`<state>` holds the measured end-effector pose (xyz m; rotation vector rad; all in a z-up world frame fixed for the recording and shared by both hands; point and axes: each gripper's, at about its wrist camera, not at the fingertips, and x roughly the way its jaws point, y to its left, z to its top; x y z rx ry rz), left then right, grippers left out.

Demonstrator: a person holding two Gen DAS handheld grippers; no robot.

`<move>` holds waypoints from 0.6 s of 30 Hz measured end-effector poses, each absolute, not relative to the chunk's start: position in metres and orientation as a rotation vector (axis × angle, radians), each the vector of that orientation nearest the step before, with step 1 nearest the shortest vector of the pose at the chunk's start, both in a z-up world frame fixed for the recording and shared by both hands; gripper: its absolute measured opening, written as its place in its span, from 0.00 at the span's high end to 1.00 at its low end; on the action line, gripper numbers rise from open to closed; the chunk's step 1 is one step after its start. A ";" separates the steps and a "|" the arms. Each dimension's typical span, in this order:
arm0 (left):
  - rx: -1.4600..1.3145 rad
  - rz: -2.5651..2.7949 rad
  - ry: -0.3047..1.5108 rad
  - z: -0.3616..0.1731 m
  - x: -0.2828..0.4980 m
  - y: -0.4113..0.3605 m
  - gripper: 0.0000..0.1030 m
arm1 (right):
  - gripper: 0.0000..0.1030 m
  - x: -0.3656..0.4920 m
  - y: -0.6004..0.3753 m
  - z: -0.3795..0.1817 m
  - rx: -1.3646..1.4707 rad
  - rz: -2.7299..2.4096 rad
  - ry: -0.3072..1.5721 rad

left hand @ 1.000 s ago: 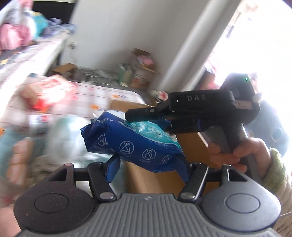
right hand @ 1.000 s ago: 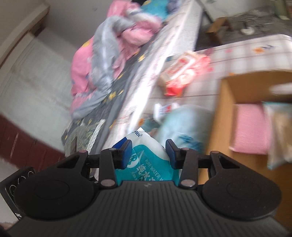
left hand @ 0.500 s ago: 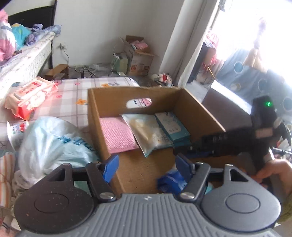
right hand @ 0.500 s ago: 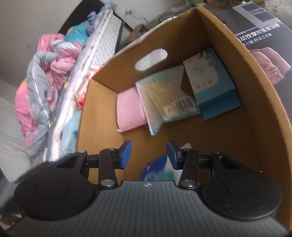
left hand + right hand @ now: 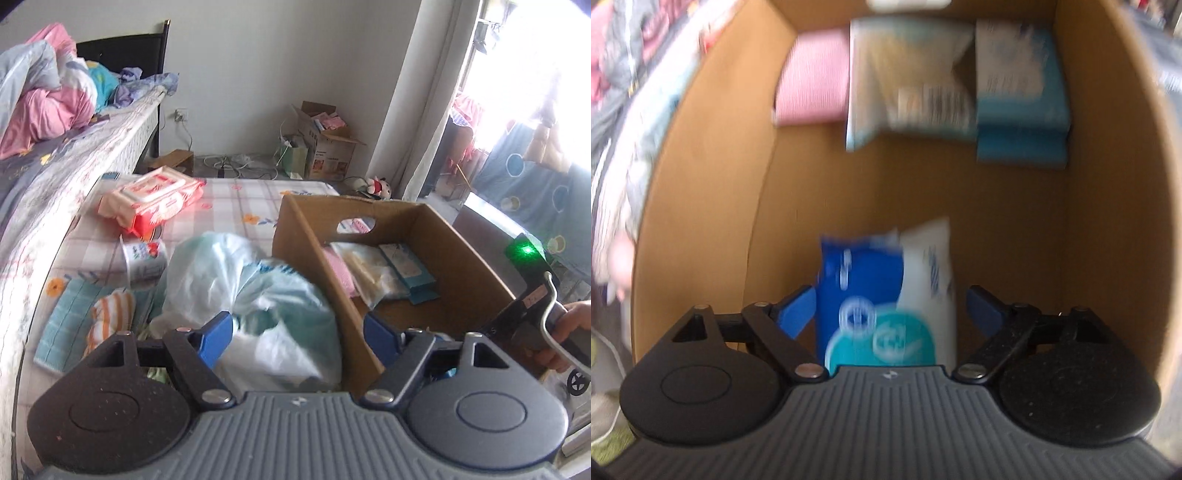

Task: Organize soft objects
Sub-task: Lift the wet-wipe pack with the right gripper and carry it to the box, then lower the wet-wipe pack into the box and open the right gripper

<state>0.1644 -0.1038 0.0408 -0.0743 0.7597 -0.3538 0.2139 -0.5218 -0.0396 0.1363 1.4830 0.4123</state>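
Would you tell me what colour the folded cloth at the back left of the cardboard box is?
Pink. The folded cloth shows best in the right wrist view, beside a clear packet.

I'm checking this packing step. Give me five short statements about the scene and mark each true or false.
1. The blue wipes pack lies inside the cardboard box. True.
2. The right gripper clamps the pack. False: its jaws are opening, and the pads stand clear of the pack between them.
3. A pink cloth lies at the box's far end. True.
4. The red wipes pack is in the box. False: it lies on the checked bedding outside.
5. The left gripper holds the plastic bag. False: it is opening, with nothing gripped.
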 end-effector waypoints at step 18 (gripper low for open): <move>-0.157 -0.292 0.817 0.016 0.140 -0.048 0.23 | 0.27 0.235 -0.452 -0.045 0.308 0.375 1.380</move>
